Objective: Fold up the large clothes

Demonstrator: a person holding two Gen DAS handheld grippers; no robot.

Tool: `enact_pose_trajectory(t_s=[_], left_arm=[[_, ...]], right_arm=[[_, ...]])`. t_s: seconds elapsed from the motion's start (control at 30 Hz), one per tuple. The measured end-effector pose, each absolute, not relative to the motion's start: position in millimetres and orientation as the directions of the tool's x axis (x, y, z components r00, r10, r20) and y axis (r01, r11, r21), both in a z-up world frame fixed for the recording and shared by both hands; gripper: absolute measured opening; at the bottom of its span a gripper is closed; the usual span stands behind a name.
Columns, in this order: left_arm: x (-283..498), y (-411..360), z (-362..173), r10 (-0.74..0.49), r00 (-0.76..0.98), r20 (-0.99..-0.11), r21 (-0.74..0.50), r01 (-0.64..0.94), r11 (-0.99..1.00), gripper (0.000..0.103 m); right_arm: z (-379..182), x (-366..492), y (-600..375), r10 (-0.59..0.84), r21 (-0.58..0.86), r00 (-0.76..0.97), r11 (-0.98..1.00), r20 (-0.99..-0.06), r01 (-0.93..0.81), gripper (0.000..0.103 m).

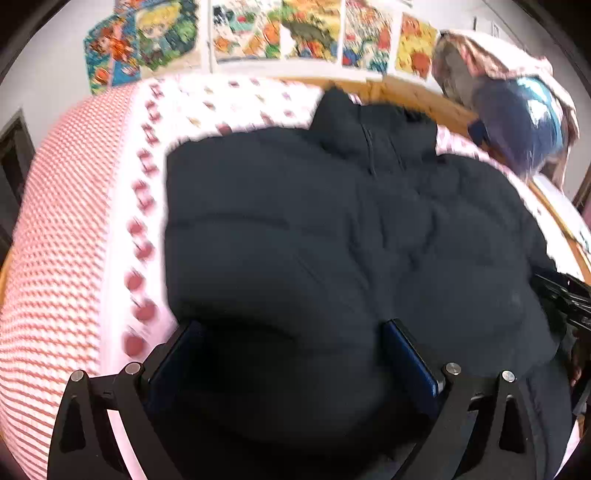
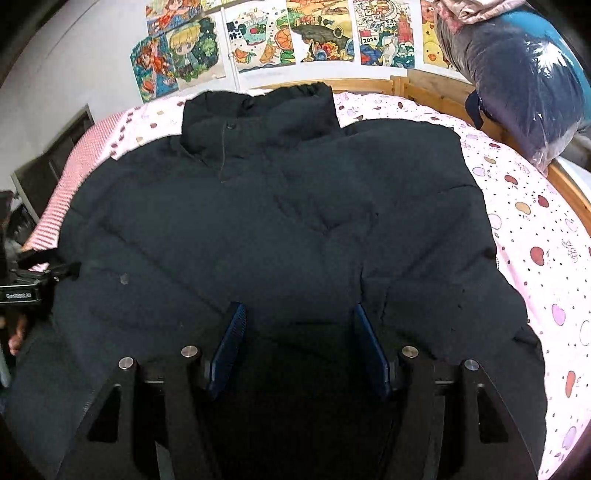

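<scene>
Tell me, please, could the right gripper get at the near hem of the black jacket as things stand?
Probably yes. The right gripper hangs open directly over the lower part of the black jacket, which lies flat on the bed sheet. Nothing lies on that fabric, and the left gripper is off to the side.

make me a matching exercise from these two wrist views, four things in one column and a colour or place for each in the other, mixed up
Things:
1. puffer jacket
2. bedsheet
3. drawings
4. bagged bundle

Descriptions:
A. pinned on the wall behind the bed
B. black, spread flat across the bed
C. pink with apple prints, under the jacket
D. sitting at the bed's far right corner

Pairs: 1-B, 2-C, 3-A, 4-D
</scene>
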State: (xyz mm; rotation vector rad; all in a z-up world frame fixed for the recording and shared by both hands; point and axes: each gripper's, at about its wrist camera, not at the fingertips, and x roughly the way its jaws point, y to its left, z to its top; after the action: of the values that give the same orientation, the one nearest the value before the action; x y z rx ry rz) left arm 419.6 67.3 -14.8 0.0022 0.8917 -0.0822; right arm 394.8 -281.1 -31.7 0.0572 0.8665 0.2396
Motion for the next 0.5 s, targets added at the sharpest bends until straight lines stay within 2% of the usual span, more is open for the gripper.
enact_pose_trajectory(t_s=[0.13, 0.27, 0.5], left_arm=[[439, 77, 21, -0.084, 0.703, -0.706, -0.052, 0.068, 0.996, 0.100], [491, 78, 42, -0.171, 0.715, -0.677, -0.132, 0.110, 0.985, 0.100], [592, 55, 48, -0.234, 0.744, -0.626, -0.178, 0.156, 0.972, 0.100]], right_arm=[[-3, 408, -295, 0.320, 0.241, 0.639, 0.947, -0.699, -0.211, 0.073], [20, 455, -302, 0.354, 0.262, 0.639, 0.935, -0.683, -0.238, 0.075], [26, 571, -299, 0.350, 0.266, 0.643, 0.937, -0.681, -0.228, 0.076]])
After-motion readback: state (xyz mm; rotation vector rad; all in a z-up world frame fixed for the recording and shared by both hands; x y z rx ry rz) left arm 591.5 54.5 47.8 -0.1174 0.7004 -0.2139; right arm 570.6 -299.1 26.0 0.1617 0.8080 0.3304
